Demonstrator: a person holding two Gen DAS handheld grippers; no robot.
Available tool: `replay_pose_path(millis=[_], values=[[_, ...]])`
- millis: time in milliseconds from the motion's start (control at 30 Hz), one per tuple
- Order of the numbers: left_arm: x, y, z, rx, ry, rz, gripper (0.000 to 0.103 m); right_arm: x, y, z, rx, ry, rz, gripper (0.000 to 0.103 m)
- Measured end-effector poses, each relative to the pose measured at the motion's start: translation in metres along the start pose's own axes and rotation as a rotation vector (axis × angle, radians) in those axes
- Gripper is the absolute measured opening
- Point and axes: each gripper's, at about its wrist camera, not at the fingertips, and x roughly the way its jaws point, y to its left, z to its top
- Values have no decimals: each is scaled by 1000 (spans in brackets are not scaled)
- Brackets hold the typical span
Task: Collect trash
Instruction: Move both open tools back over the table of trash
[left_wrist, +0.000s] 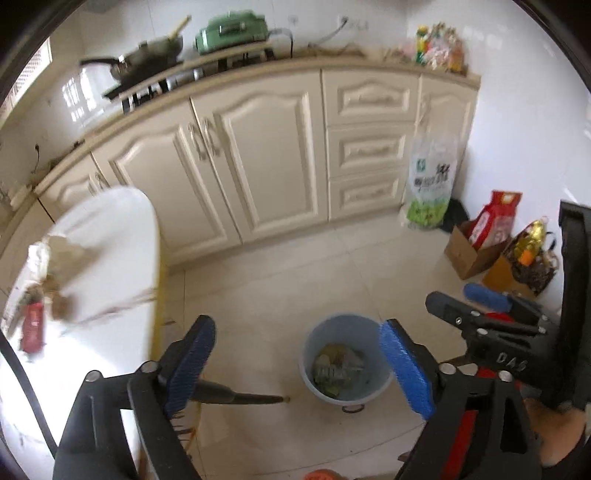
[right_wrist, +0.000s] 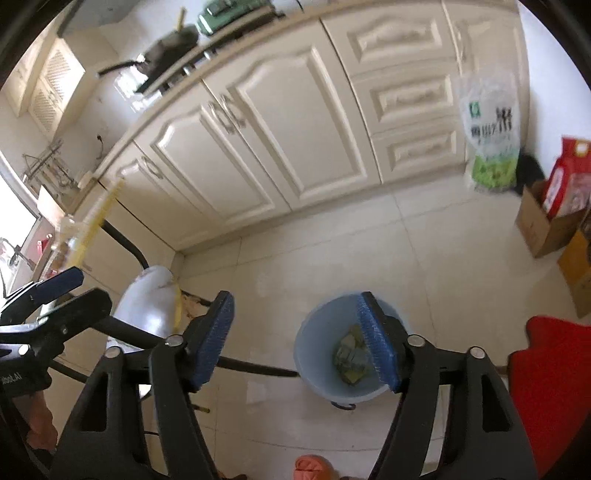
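Left tool (left_wrist: 299, 365) and right tool (right_wrist: 295, 341) both spread wide, nothing between pads, hovering over pale blue bin (left_wrist: 345, 360) on floor tiles (left_wrist: 295, 266). Crumpled wrappers (left_wrist: 336, 365) lying at bin bottom.

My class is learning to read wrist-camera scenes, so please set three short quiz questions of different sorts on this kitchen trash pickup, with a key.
1. True or false: the left claw and the right claw both stand open with nothing between their pads.
2. Multiple choice: the light blue bin on the floor holds A) nothing, B) crumpled trash, C) a frying pan.
3. Fill in: on the white table in the left wrist view, beside brownish scraps, lies a ____ can.

Key: 1 true; 2 B; 3 red.
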Motion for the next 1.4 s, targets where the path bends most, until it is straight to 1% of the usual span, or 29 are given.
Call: replay_pose_path(millis=[33,67,133,167,200,267,367,533,633,833,867,933,1000,1067,1167,1233,1267,1400], values=[[-20,4,-8,-6,-23,4,90,-15,10,3,-17,-27,2,88],[-37,8,-18,-12,-45,10,90,-27,19,5,-30,-48,8,93],[-76,18,-34,-32,-96,27,94,-57,42,9,-65,-102,16,95],[-93,23,-43,-41,-119,37,95,-69,52,10,-83,-125,15,100],[-114,30,-52,-52,-147,48,96,-86,69,12,-108,-156,12,102],[-155,42,-72,-67,-206,67,98,-112,94,13,-150,-207,24,103],[-212,56,-106,-95,-273,92,99,-143,132,12,-198,-264,45,103],[-304,81,-167,-156,-397,132,101,-191,198,2,-277,-351,111,103],[-355,92,-206,-180,-481,185,102,-212,239,-6,-330,-392,132,103],[-432,102,-287,-226,-606,329,102,-248,321,-30,-446,-469,202,103],[-440,106,-293,-237,-619,349,102,-253,335,-35,-462,-490,216,103],[-461,111,-320,-264,-640,395,102,-260,358,-43,-492,-512,237,103],[-474,116,-341,-292,-657,424,102,-264,384,-51,-531,-532,257,103],[-486,119,-361,-324,-669,443,102,-264,403,-59,-568,-535,260,103],[-490,114,-379,-361,-684,470,102,-265,422,-71,-606,-533,275,103],[-484,110,-382,-382,-687,480,102,-264,436,-77,-630,-529,283,103],[-477,108,-378,-391,-688,481,102,-264,440,-80,-638,-526,286,103],[-461,115,-370,-407,-677,482,102,-260,450,-86,-661,-516,291,103]])
